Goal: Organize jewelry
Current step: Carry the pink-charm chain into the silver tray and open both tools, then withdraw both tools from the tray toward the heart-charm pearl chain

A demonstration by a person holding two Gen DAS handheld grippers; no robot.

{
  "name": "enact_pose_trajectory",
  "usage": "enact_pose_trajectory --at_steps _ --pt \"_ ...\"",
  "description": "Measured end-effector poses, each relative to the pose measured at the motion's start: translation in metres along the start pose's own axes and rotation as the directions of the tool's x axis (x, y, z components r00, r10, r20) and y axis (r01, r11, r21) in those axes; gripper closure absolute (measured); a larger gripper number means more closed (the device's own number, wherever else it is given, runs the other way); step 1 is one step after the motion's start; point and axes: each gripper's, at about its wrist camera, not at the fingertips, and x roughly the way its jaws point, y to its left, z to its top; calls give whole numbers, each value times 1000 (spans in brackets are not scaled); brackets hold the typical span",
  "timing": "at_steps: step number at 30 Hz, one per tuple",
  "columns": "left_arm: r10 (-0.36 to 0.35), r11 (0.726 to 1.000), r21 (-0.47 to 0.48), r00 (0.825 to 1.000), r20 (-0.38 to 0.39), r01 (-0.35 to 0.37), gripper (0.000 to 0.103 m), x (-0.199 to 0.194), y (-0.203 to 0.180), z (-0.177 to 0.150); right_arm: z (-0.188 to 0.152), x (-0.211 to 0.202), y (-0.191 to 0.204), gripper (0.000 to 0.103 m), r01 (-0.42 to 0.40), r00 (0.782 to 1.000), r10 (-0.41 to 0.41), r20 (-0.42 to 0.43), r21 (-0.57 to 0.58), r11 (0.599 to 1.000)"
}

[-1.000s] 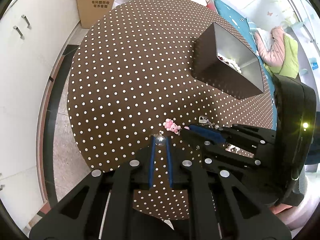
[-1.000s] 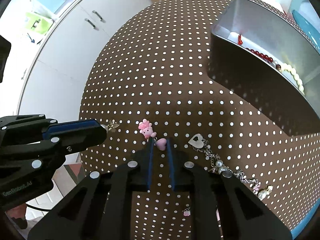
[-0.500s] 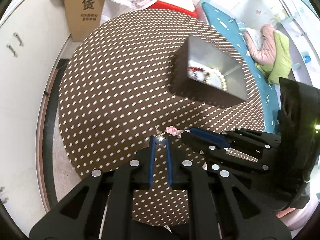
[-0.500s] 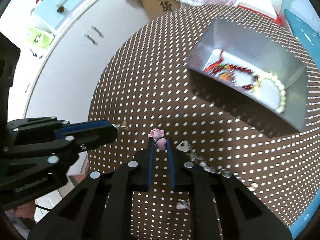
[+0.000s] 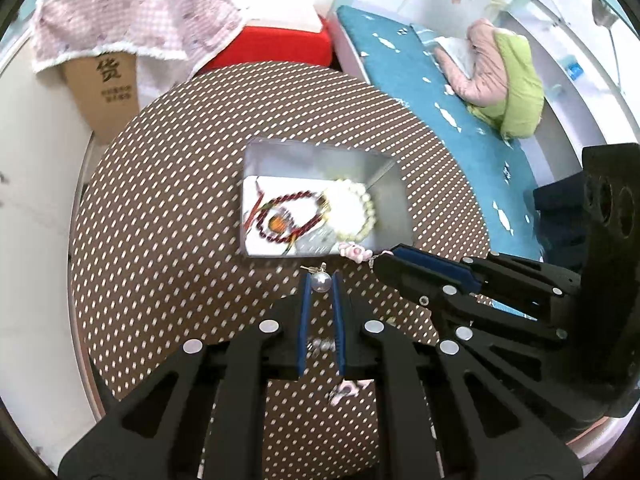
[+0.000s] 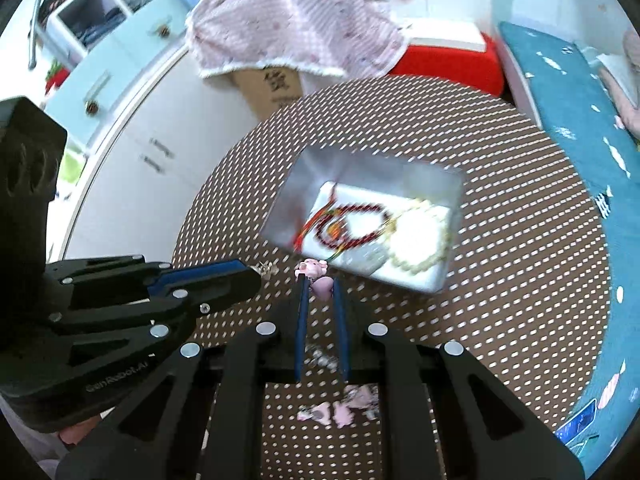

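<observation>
Left tongs (image 5: 321,280) around pearl earring (image 5: 321,281)

"货" — cardboard box (image 5: 104,92); "GenRobot.AI" — left gripper (image 6: 256,274)

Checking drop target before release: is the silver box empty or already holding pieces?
Not empty. The open-topped silver box already holds a dark red bead bracelet and a cream pearl bracelet, lying side by side on its floor.

A round worktop (image 5: 168,208) carries a brown cloth with white dots. Behind it stand a cardboard box (image 5: 105,92) under a pink checked cloth (image 6: 288,28), a red box (image 6: 448,65), white cupboards (image 6: 152,152) and a teal mat (image 5: 420,80).
</observation>
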Motion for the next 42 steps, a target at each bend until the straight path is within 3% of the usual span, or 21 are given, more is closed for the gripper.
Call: enact_pose_trajectory --at_steps 12,23,35,37,42 --pt "13 999 42 1000 -12 -13 92 27 -12 39 19 6 -28 90 0 1000 1 -12 50 999" --pt "27 1000 10 999 -41 -26 83 33 1 36 19 7 -37 88 8 999 -5 -39 73 997" --pt "28 1000 -8 997 -70 -29 81 27 13 2 6 2 -33 84 12 999 -9 -43 75 997" --pt "32 999 -14 996 -79 -33 81 27 16 -6 1 4 -31 79 15 998 -11 -64 65 998" --pt "35 998 -40 994 -107 -40 81 27 25 -27 -16 14 -25 78 11 994 -6 -111 47 999"
